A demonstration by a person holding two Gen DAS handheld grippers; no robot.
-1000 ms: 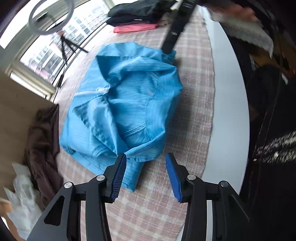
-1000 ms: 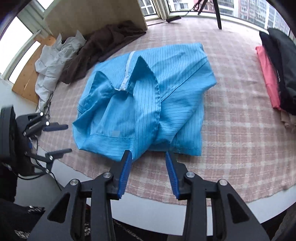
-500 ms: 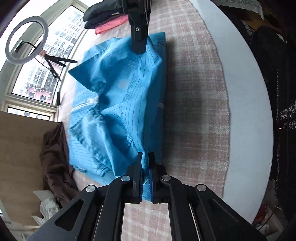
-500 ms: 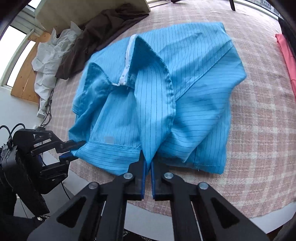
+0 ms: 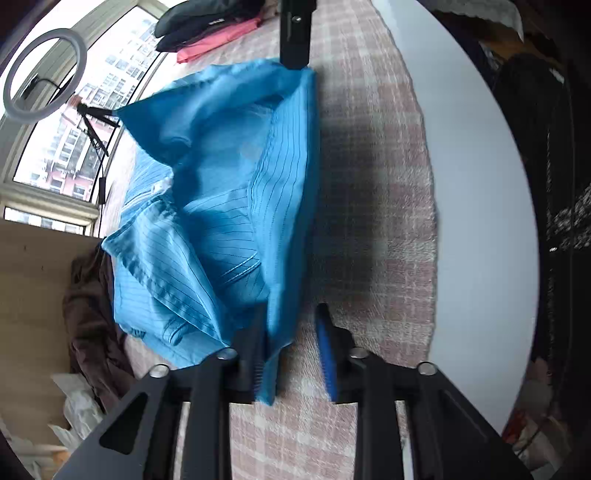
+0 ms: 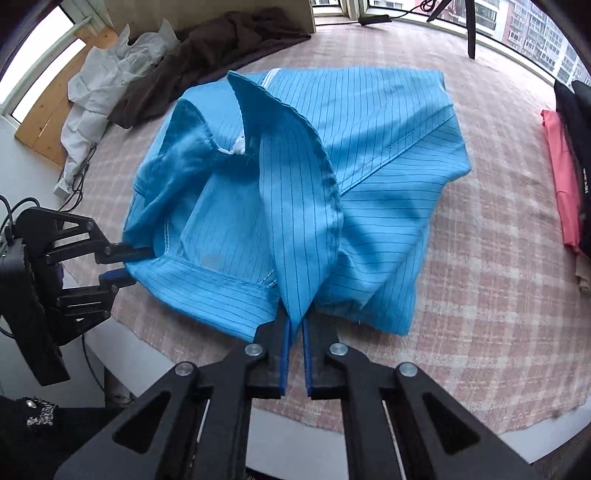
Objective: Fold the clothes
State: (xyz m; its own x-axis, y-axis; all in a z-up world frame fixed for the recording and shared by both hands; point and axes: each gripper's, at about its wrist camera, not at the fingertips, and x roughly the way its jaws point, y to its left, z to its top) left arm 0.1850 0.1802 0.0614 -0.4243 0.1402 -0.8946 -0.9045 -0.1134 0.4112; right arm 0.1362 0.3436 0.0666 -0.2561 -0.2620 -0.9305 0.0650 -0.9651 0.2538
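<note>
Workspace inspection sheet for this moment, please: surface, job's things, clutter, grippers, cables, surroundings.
Surface: white round table under a checked cloth.
Job's things: blue striped shirt, half folded.
Clutter: brown garment, white garment, pink garment, black garment.
Grippers: left gripper open, right gripper barely open; both jaws just opening, shirt edge between each.
Cables: black cables off the table's edge.
Surroundings: windows, ring light on tripod.

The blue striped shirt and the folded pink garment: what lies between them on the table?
Only bare pink checked cloth separates the blue striped shirt from the folded pink garment, shown in the right wrist view.
</note>
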